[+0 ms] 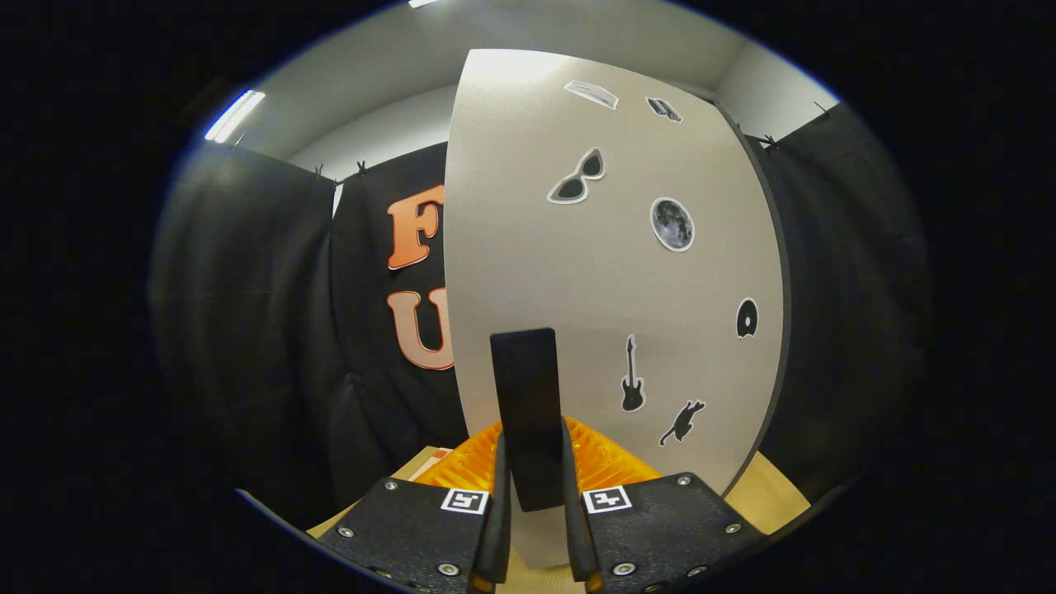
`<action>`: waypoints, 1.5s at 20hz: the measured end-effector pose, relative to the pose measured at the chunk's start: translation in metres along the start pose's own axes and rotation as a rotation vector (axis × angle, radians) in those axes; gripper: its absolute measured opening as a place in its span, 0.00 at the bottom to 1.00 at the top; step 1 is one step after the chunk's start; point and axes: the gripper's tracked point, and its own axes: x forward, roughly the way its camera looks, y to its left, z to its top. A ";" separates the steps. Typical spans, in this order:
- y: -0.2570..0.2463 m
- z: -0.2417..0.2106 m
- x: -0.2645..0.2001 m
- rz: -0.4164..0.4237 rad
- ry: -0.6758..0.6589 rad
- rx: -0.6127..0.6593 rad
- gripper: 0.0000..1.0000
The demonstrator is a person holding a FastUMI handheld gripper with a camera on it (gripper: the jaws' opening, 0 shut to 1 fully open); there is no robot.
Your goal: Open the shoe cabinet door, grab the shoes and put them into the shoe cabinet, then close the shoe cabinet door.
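to the left hangs the black cloth wall point(247, 330) of the booth, with a lit ceiling lamp point(235, 115) above it. right of the cloth stands the shoe cabinet door point(610, 272), a pale grey panel that rises tall just beyond the fingers and bears small stickers: sunglasses point(577, 176), a moon point(672, 223), a guitar point(632, 375), a cat point(681, 421) and a dark disc point(747, 318). a black upright handle point(528, 404) stands out from the lower part of the door. the hand-held gripper point(535, 503) is closed narrow around this handle: both black fingers point(499, 511) press against its sides, one on the left and one on the right, with the handle's lower end between them. behind the fingers, orange ribbed parts of the gripper point(610, 462) show on either side of the handle. under the door and the fingers lies a light wooden worktop point(767, 495), seen best to the right. further right is more black cloth.
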 end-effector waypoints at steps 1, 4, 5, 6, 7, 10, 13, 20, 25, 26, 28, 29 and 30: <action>-0.001 0.000 -0.003 0.006 0.002 -0.004 0.28; -0.006 0.000 -0.018 0.027 0.005 0.010 0.28; -0.008 0.001 -0.023 0.033 0.002 0.026 0.28; -0.009 0.001 -0.023 0.038 0.004 0.034 0.28; -0.011 0.001 -0.023 0.045 0.006 0.029 0.28; -0.014 0.001 -0.032 0.053 0.000 0.040 0.28; -0.023 0.001 -0.044 0.059 -0.007 0.042 0.27; -0.053 0.003 -0.071 0.029 -0.035 0.062 0.27; -0.094 0.001 -0.095 -0.025 -0.047 0.090 0.27; -0.103 0.001 -0.103 -0.031 -0.051 0.100 0.27; -0.120 0.001 -0.111 -0.038 -0.062 0.117 0.27; -0.127 0.000 -0.113 -0.044 -0.061 0.119 0.27; -0.135 0.000 -0.116 -0.052 -0.068 0.110 0.27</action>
